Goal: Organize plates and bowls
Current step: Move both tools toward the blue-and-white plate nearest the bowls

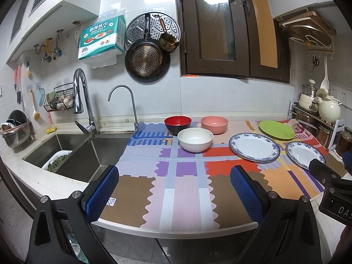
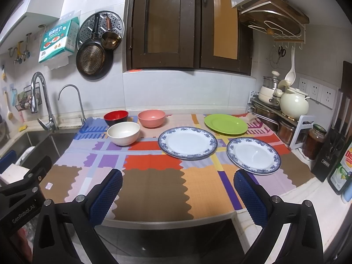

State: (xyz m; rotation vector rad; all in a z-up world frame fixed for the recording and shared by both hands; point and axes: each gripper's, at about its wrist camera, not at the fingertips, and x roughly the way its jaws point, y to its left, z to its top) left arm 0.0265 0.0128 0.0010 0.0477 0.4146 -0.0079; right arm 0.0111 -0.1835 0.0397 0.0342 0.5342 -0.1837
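The left gripper hangs over the near edge of the tabletop, its blue-padded fingers spread wide with nothing between them. The right gripper does the same, equally agape and empty.

On the patchwork mat, seen from the right wrist, three bowls cluster at about 11 o'clock: the red bowl at the back, the pink bowl beside it, the white bowl in front, its rim hiding the red bowl's lower front. Whether these touch cannot be told.

The green plate lies at 1 o'clock, the larger blue-rimmed plate at 12, and the second blue-rimmed plate at 2, its near rim partly hidden behind the gripper's right finger.

In the left wrist view the sink lies at 9 o'clock, holding a white basin of greens, half cut off by the sink's wall.
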